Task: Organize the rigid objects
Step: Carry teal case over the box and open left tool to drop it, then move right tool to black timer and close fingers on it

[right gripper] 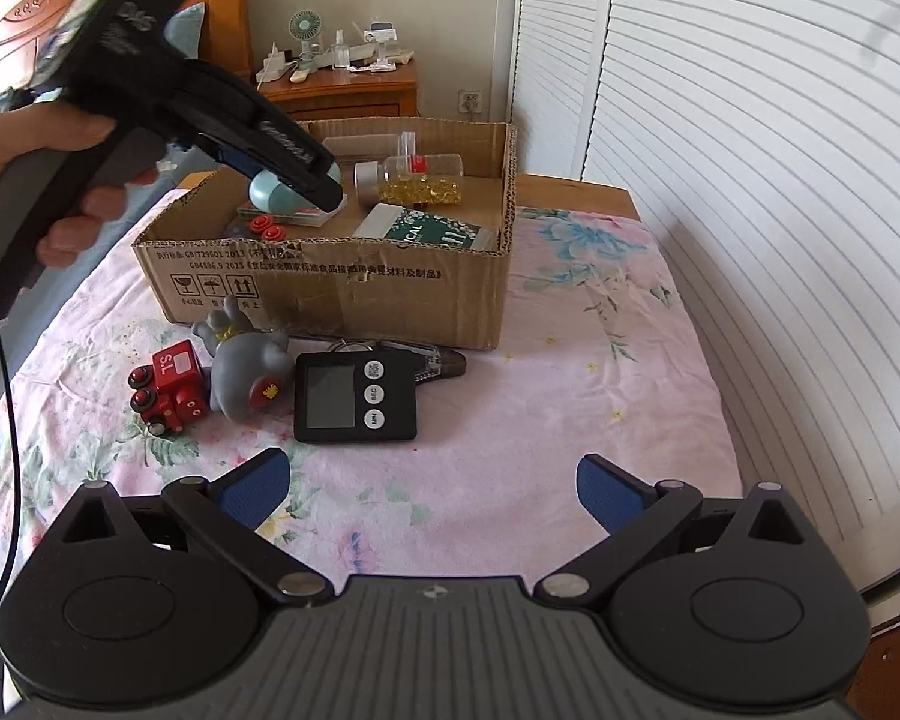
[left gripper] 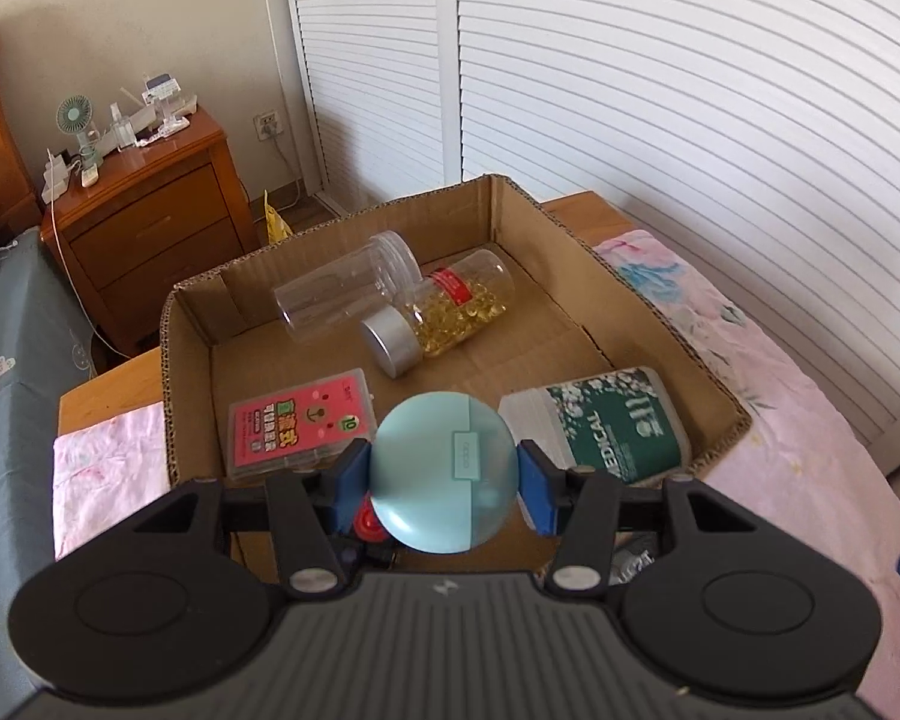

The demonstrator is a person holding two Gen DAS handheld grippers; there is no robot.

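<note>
Cardboard box (right gripper: 330, 294) sits on the pink floral cloth (right gripper: 570, 420), holding bottles and a pink case (left gripper: 297, 429). Above its near edge the left gripper (left gripper: 444, 471) clamps a round pale-blue case (left gripper: 444, 471). Right gripper (right gripper: 432, 495) hangs wide open and empty near a black timer (right gripper: 354, 399).

The round case (left gripper: 444, 474) is pale teal, glossy, in two slightly different tones. The pads (left gripper: 537, 483) of the left claw (left gripper: 444, 480) are blue on black arms; the right claw (right gripper: 432, 495) matches. The box (left gripper: 570, 228) is plain brown cardboard with black print. In it: a pink packet (left gripper: 297, 429) with green lettering, a dark green and white bottle (left gripper: 606, 426), yellow capsules in a clear jar (left gripper: 450, 312) with a silver lid. The cloth (right gripper: 570, 420) is pink with faded, perhaps floral, blue-green patches. On it lie a red toy train (right gripper: 165, 387), a grey figure (right gripper: 246, 360) and a black timer (right gripper: 354, 396).
</note>
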